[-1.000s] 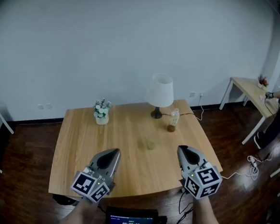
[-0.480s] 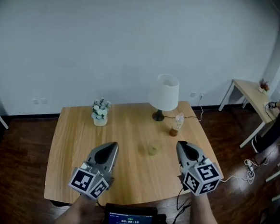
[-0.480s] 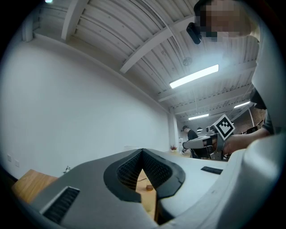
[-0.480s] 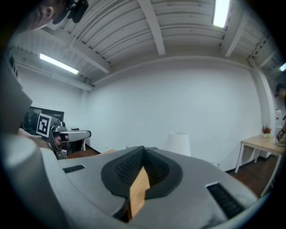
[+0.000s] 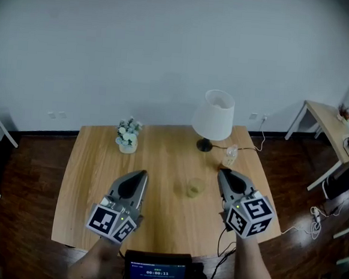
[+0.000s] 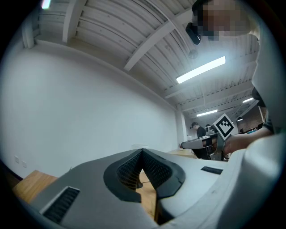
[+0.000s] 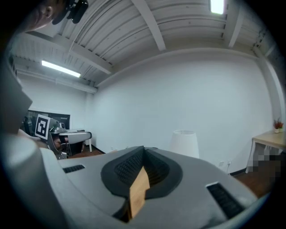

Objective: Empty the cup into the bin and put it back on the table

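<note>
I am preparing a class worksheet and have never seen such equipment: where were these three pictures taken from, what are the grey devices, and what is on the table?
A person holds a two-jaw gripper in each hand: the left gripper and the right gripper. The wide picture comes from a camera on the person's head; the other two come from cameras riding on each gripper, looking along its jaws. Both grippers are closed and hold nothing. On the table stand a cup, a lamp, a bottle and a pot of flowers.

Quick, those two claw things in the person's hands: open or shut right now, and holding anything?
Left gripper: closed, holding nothing.
Right gripper: closed, holding nothing.
</note>
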{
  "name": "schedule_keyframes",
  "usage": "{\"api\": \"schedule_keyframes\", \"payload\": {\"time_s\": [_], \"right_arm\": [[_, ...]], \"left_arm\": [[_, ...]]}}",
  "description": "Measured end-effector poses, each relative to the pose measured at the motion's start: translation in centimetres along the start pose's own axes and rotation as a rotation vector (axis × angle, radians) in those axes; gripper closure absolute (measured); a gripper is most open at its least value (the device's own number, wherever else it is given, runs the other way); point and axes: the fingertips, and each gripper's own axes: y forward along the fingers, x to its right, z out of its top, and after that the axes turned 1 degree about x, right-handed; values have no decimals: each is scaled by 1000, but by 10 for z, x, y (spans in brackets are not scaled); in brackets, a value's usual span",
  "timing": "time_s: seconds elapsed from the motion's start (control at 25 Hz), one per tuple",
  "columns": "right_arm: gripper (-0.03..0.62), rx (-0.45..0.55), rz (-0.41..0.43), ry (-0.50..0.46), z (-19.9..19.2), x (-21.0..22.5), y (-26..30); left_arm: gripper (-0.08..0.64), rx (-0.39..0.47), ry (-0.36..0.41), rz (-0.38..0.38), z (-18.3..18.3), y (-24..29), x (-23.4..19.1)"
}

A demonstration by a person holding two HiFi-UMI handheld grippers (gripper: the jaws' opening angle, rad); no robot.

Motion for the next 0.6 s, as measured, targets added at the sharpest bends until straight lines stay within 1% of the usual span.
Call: {"api": "schedule_keyframes", "payload": {"time_s": [0.16,0.32,0.48,0.6], "right_arm": [[592,5,51,8,1,15,19],[592,10,97,12,0,29,35],[592,16,151,14,-3,35,51],[592,11,197,27,-7,38,65]], "left_arm": [[560,9,61,50,1,18,-2],[560,-4,35,98,-6,35,-6],[560,-23,56,114,-15,49,-1],[560,-44,69,140,-24,57,-1]]}}
